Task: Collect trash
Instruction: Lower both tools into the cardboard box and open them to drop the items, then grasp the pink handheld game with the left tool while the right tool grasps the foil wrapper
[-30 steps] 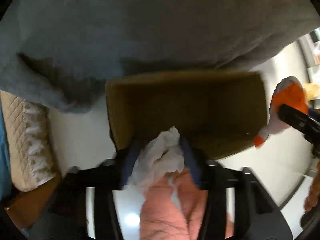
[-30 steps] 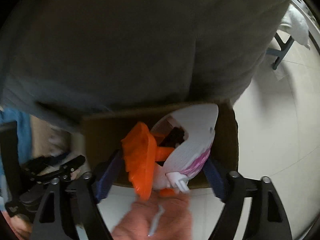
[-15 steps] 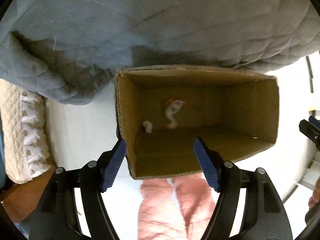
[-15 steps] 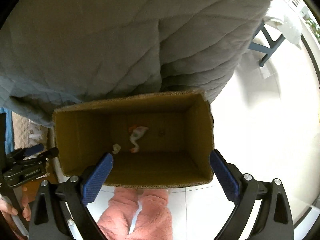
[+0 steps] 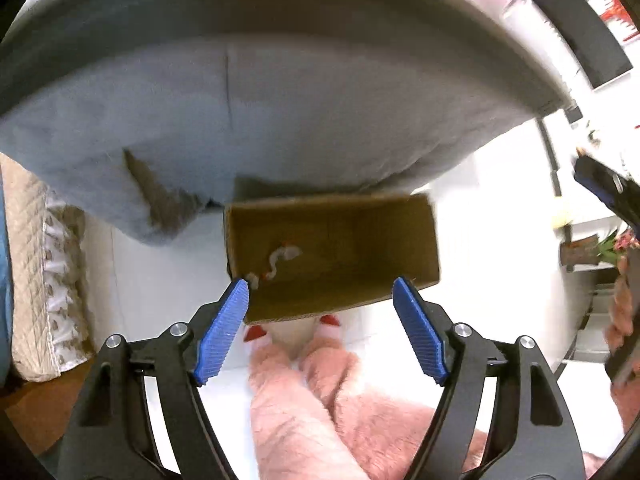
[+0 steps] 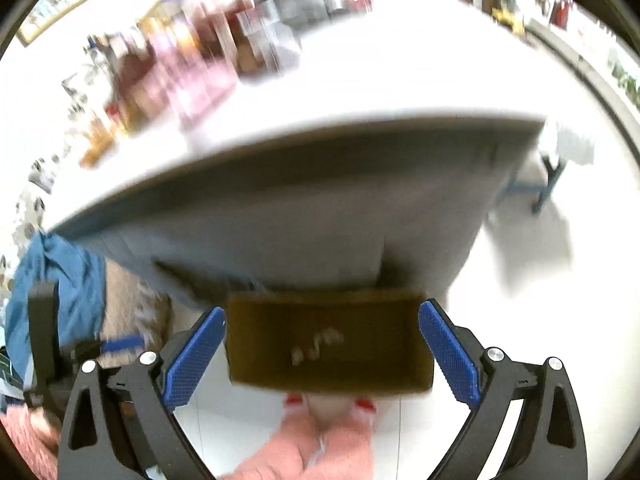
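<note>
Trash is lying at the bottom of an open cardboard box (image 5: 332,256) on the white floor: a small white crumpled tissue (image 5: 253,279) near the box's left end, and a curled white wrapper w/ orange bits (image 5: 282,258) just beside it, toward the middle. In the right wrist view the same box (image 6: 328,344) is showing blurred, w/ both scraps as pale smudges.

The box is sitting straight below and ahead of both grippers, long axis running left to right across each view. Neither hand is clearly nearer; both are looking down into it from above.

The left gripper (image 5: 320,328) is gaping wide, nothing between its blue pads (image 5: 222,332); its jaws have just been opening. The right gripper (image 6: 322,354) is spread about as wide as it goes, also holding nothing; it has just been opening too.

Behind the box, a grey-blue quilted cover (image 5: 280,120) is hanging down from a bed or table edge. Below it, the person's fluffy pink trouser legs (image 5: 304,396) are showing. The shelves (image 6: 192,52) at the back are too blurred to read; no labels or writing legible anywhere.
</note>
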{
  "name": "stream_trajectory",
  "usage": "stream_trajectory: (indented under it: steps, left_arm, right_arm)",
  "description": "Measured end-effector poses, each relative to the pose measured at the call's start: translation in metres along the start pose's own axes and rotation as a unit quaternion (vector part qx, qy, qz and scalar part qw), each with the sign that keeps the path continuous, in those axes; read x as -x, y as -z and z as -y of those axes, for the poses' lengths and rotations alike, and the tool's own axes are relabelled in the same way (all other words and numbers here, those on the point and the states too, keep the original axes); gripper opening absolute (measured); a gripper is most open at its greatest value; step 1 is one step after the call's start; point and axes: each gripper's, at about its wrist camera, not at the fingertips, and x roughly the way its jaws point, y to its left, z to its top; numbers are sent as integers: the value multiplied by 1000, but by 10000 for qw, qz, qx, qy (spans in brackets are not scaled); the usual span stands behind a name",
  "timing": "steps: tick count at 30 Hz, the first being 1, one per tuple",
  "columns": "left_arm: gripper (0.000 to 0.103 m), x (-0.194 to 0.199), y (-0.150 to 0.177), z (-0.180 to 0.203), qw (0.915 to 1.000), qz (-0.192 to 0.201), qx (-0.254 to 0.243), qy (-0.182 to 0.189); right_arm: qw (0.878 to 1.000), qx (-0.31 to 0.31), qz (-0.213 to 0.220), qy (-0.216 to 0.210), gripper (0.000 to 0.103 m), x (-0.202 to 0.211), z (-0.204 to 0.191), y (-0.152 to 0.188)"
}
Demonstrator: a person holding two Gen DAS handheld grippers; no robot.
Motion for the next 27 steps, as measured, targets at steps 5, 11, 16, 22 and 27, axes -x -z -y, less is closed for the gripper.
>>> stream_trajectory:
  steps: [5, 11, 16, 22, 27]
  left_arm:
    - [82, 60, -13, 15, 9979, 642, -107, 44]
    - [84, 95, -22, 19, 9945, 1039, -114, -32]
    - [84, 107, -20, 10, 9937, 1104, 100, -157]
    - [84, 108, -21, -5, 9936, 1058, 320, -221]
    - [84, 108, -33, -4, 9934, 1079, 293, -244]
  right_arm:
    - [9983, 193, 506, 197, 97, 14, -21, -71]
    - [9933, 794, 330, 770, 81, -32, -36, -130]
    - [9943, 1000, -46, 359, 62, -69, -40, -149]
    - [9974, -26, -398, -599, 25, -75, -5, -158]
    - [9948, -555, -238, -822, 24, -57, 19, -156]
